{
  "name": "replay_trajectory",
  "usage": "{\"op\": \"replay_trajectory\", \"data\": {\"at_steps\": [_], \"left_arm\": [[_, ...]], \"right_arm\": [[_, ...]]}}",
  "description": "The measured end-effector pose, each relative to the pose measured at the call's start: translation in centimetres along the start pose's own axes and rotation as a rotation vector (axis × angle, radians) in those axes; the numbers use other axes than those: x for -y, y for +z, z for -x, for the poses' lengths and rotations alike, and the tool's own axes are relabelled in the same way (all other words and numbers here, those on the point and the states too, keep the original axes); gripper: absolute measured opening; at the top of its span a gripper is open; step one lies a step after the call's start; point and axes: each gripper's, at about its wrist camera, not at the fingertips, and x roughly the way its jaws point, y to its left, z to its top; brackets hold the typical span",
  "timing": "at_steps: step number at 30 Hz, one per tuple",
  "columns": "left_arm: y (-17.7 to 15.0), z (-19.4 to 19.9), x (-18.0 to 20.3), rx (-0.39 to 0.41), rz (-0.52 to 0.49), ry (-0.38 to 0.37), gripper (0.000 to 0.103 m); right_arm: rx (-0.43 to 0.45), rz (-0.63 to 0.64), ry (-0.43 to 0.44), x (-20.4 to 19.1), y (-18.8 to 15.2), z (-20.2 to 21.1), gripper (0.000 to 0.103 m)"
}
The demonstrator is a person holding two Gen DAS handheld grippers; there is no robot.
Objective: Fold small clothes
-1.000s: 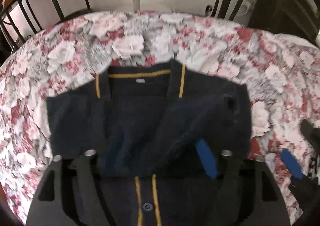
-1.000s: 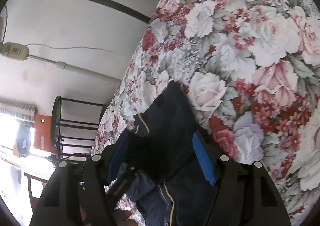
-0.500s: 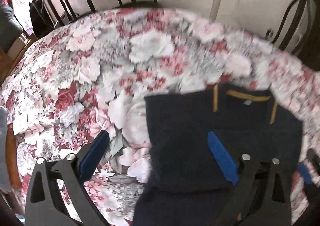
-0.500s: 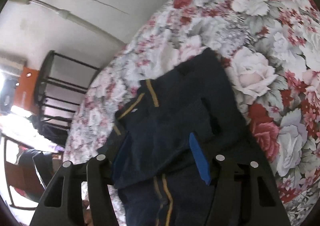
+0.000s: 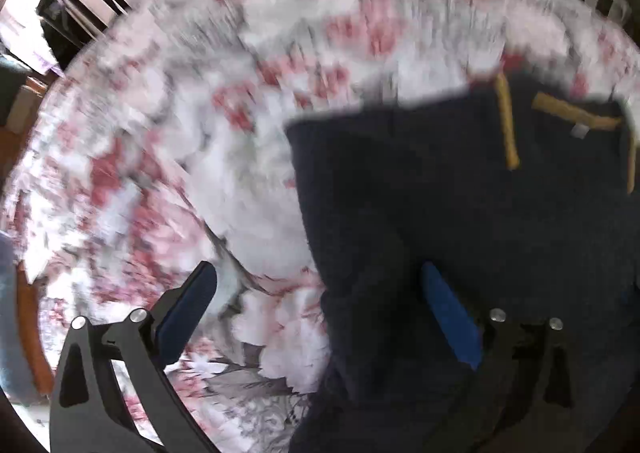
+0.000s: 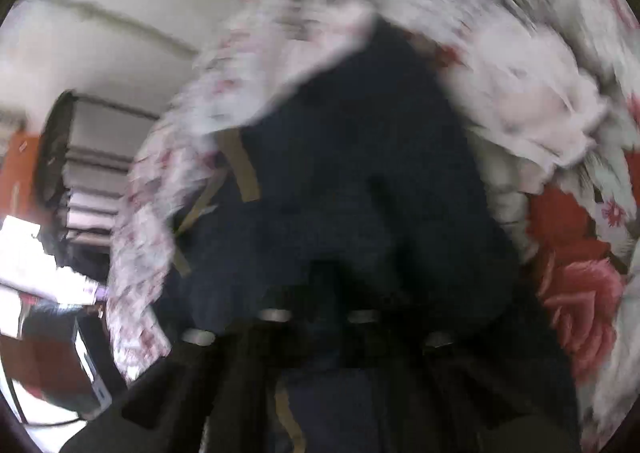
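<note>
Lying on a table covered with a flowered cloth [image 5: 224, 157], the small dark blue cardigan [image 5: 460, 213] with yellow trim [image 5: 507, 125] occupies the right half of the left wrist view; its collar points away from the camera and its long axis runs from collar to hem, toward the viewer. One sleeve panel is already laid across the chest, so the fold appears partly made. The left tool [image 5: 316, 317] points steeply down with its blue pads spread as wide as they go and nothing held: its right pad [image 5: 450, 319] hangs over the cardigan's left part, its left pad [image 5: 188, 309] over bare cloth, so the garment's left edge runs between them. That edge, lying just ahead of the tool and parallel to the fingers, is probably what the next grasp depends on. The right tool [image 6: 320, 317] is closed, tilted down low over the cardigan's right side; blur and dark fabric hide the fingertips, so whether cloth is pinched cannot be told. Both views are motion-blurred.
</note>
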Motion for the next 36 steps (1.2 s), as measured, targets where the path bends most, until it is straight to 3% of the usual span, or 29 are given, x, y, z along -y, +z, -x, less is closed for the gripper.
{"op": "replay_trajectory", "data": {"at_steps": [3, 5, 7, 8, 9, 10, 11, 15, 18, 20, 23, 25, 26, 28, 32, 36], "left_arm": [[0.6, 1.0, -0.9, -0.002, 0.049, -0.031, 0.099], [1.1, 3.3, -2.1, 0.096, 0.124, -0.100, 0.098], [1.4, 4.3, -2.2, 0.135, 0.139, -0.148, 0.098], [1.5, 3.9, -1.8, 0.123, 0.127, -0.163, 0.098], [1.5, 3.1, -1.2, 0.087, 0.107, -0.156, 0.098], [1.4, 2.1, -0.6, 0.049, 0.087, -0.142, 0.098], [1.1, 0.0, 0.6, -0.031, 0.038, -0.108, 0.099], [1.4, 0.7, 0.7, -0.023, 0.044, -0.089, 0.098], [1.8, 5.5, 0.1, 0.114, 0.058, -0.167, 0.098], [1.4, 6.6, 0.8, 0.122, 0.011, -0.195, 0.098], [0.2, 5.0, 3.2, 0.021, -0.107, -0.162, 0.098], [-1.2, 2.1, 5.0, -0.080, -0.196, -0.085, 0.099], [-1.7, 1.2, 5.4, -0.088, -0.210, -0.082, 0.099], [-1.7, 1.3, 4.9, -0.080, -0.184, -0.098, 0.099], [-2.3, 4.7, 2.4, -0.040, -0.108, -0.155, 0.098], [-4.9, 6.9, 1.5, -0.035, -0.170, -0.177, 0.098]], "right_arm": [[0.058, 0.092, -0.006, -2.6, 0.0, 1.7, 0.007], [0.085, 0.187, 0.020, -4.8, -0.1, 2.6, 0.007], [0.068, 0.219, 0.048, -5.7, -0.3, 2.4, 0.012], [0.046, 0.235, 0.037, -5.9, -0.4, 1.6, 0.018], [0.024, 0.248, 0.018, -5.9, -0.5, 0.9, 0.032], [-0.024, 0.265, -0.028, -5.6, -0.8, -0.6, 0.036], [-0.053, 0.276, -0.044, -5.2, -1.1, -1.7, 0.036], [-0.040, 0.282, -0.060, -6.2, -1.0, -0.8, 0.037], [-0.009, 0.307, -0.006, -7.7, -1.5, 1.3, 0.037], [-0.002, 0.347, 0.000, -8.5, -2.1, 2.6, 0.037], [-0.055, 0.355, -0.070, -7.6, -2.7, 1.8, 0.039], [-0.130, 0.302, -0.130, -5.5, -2.8, -0.6, 0.038], [-0.140, 0.283, -0.123, -4.9, -2.9, -1.0, 0.036], [-0.132, 0.229, -0.106, -4.4, -2.6, -0.6, 0.032], [-0.082, 0.213, 0.002, -5.3, -3.3, 4.0, 0.038], [-0.109, 0.212, -0.001, -4.1, -5.9, 6.6, 0.040]]}}
